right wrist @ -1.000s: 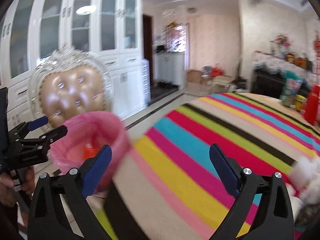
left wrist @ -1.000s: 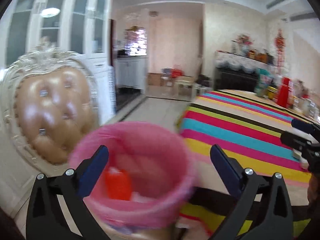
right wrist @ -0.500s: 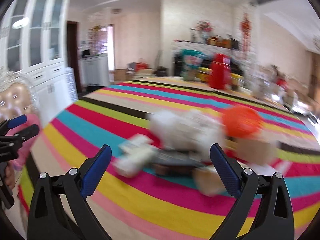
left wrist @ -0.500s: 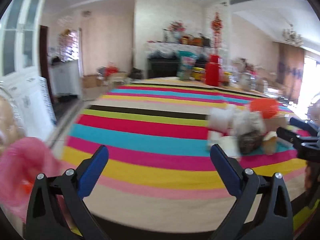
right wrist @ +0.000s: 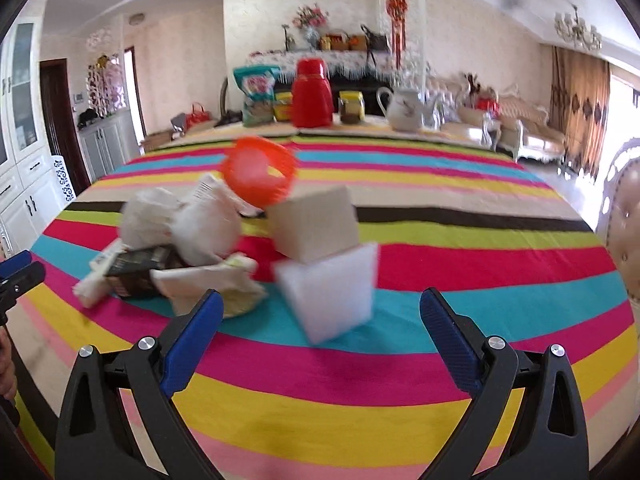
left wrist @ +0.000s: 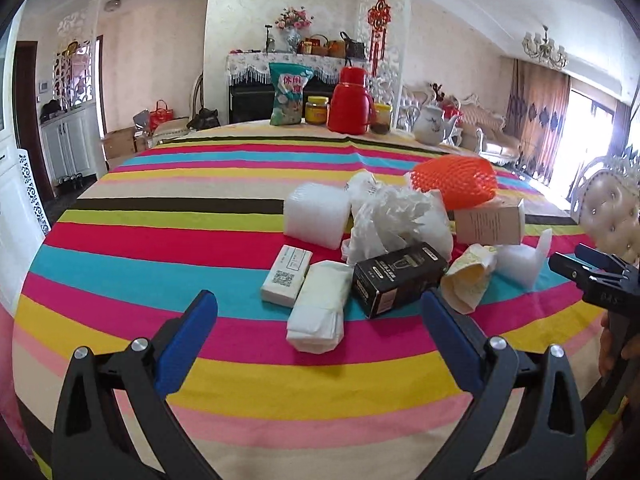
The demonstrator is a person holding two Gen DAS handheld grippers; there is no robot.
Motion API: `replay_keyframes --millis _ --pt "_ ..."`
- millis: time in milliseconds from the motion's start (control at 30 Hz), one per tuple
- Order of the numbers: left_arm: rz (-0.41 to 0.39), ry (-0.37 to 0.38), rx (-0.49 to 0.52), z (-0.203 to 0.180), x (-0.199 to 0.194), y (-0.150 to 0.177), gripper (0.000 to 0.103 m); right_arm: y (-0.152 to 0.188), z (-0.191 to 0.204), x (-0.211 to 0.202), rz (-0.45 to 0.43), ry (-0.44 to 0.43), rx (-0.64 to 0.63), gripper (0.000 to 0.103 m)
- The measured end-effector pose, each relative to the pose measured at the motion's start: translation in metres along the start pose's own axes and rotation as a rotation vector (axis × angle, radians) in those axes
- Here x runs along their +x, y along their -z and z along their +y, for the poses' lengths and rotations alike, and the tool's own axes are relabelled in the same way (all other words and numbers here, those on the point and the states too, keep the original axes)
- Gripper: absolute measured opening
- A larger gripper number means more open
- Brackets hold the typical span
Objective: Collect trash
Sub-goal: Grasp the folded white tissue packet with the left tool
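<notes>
Left wrist view: both the left gripper (left wrist: 318,322) and right gripper (right wrist: 321,318) gape empty near the trash pile (left wrist: 394,240), where a careless grab at the black box (left wrist: 398,278) could scatter the leaning pieces.

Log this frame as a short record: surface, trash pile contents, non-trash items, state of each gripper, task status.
surface: table under a striped tablecloth
trash pile: black box, white packet, small white box, bubble wrap, crumpled plastic bag, orange foam net, cardboard box, white foam block
non-trash, far edge: red thermos, snack bag, white teapot
left gripper: open, empty
right gripper: open, empty, view blurred
status: nothing gripped; pile uncollected
</notes>
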State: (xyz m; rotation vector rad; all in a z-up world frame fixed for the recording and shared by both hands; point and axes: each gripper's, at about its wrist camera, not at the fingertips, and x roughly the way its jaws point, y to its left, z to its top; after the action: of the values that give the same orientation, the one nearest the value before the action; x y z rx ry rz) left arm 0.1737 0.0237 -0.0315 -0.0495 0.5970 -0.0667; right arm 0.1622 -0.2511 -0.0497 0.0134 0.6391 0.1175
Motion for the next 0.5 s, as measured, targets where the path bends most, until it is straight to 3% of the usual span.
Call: replay_keyframes --millis 300,500 --pt "0.102 -0.033 0.02 0.002 0.028 0.001 0.097 -0.011 -0.003 0.053 0.116 -0.017 -0.039 0.093" --pt "0.152 -0.037 0.036 0.0 0.042 0.001 0.094 -0.014 0.002 0.065 0.165 -0.014 -0.065 0.077"
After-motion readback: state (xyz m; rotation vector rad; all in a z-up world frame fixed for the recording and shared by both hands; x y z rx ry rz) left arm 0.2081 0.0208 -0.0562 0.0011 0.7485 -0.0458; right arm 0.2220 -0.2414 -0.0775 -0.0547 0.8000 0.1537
